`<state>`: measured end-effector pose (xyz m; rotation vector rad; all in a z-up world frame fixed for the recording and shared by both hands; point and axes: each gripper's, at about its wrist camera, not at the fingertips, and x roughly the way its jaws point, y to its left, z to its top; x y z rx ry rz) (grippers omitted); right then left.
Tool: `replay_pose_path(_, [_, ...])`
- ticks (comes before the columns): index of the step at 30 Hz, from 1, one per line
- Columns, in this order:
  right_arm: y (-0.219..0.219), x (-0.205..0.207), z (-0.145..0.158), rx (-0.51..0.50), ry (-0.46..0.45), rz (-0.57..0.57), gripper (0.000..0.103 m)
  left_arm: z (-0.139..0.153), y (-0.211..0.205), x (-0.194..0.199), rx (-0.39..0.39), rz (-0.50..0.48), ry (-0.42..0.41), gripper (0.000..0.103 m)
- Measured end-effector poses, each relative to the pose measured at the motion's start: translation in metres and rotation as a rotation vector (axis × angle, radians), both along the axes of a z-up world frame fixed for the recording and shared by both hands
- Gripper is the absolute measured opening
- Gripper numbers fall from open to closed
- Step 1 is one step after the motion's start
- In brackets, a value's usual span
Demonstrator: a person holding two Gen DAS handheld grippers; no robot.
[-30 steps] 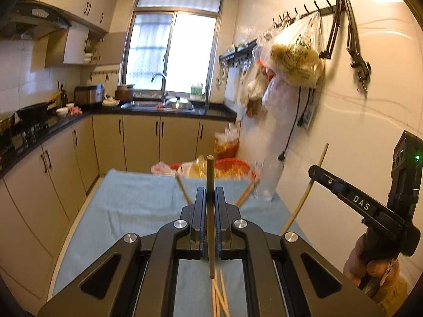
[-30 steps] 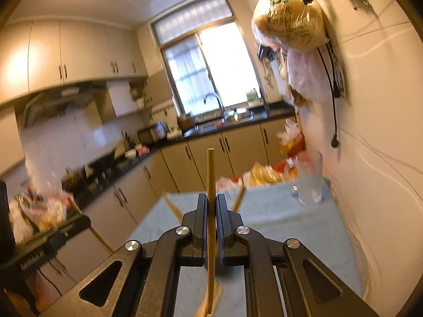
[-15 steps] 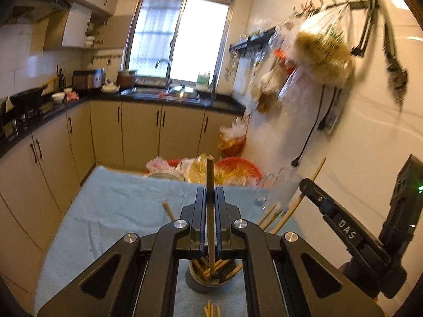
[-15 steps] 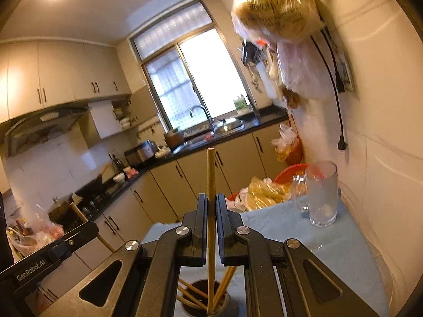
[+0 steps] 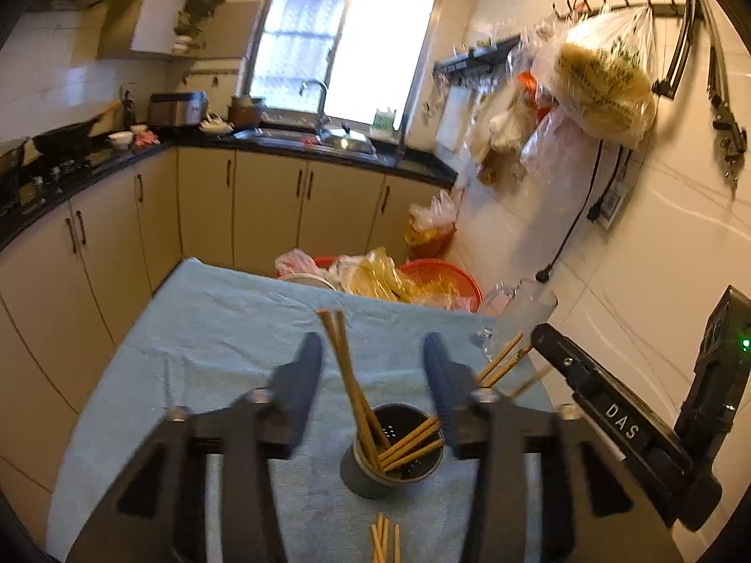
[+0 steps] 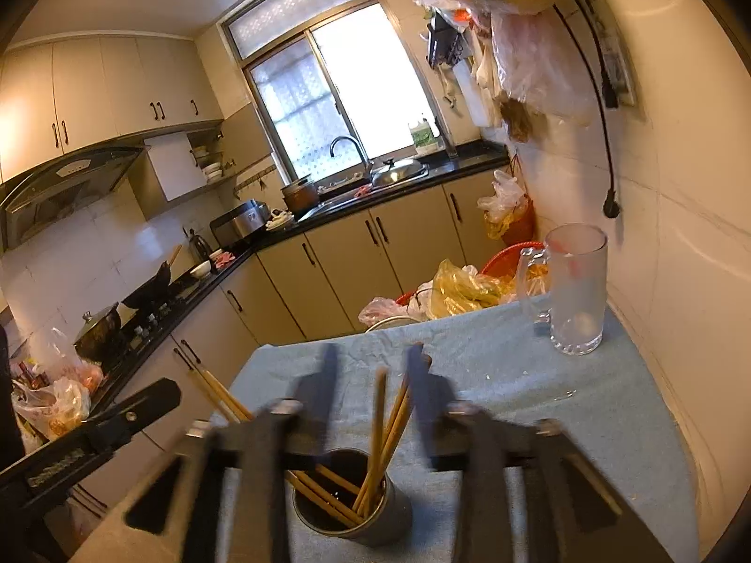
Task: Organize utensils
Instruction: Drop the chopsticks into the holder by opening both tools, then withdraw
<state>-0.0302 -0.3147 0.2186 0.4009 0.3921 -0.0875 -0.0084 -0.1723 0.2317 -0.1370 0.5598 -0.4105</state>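
Both the left gripper [image 5: 373, 366] and right gripper [image 6: 373, 377] have just been opening, jaws apart around chopsticks [image 6: 382, 441] dropped in the holder [image 5: 392, 460]; lift straight up, clear.

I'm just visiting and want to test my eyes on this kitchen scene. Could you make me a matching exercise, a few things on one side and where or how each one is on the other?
Things:
1. dark holder
2. glass mug
3. loose chopsticks
4. left tongs

Places or states:
A. lying flat on the blue cloth, at the near edge of the left view
B. standing empty on the far corner of the table by the wall
C. open, gripping nothing
D. upright on the cloth with chopsticks leaning in it

Pairs: 1-D, 2-B, 3-A, 4-C
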Motion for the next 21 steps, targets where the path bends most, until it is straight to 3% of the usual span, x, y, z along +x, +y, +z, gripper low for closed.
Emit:
replay_pose_path(6, [0.004,-0.032,0.016,-0.040,0.002,-0.002,0.051,0.011,0.026,-0.054,0.018,0.038,-0.071,0.062])
replay_pose_path(12, [0.008,-0.071,0.018,-0.069,0.064,0.012,0.059,0.008,0.057,-0.095,-0.004,0.071,-0.057,0.067])
replay_pose_path(16, [0.008,-0.095,0.008,-0.051,0.168,0.085,0.061,-0.007,0.075,-0.113,-0.024,0.105,-0.023,0.067])
replay_pose_path(21, [0.015,-0.133,-0.028,-0.052,0.329,0.176,0.062,-0.040,0.087,-0.127,-0.015,0.114,0.065,0.067])
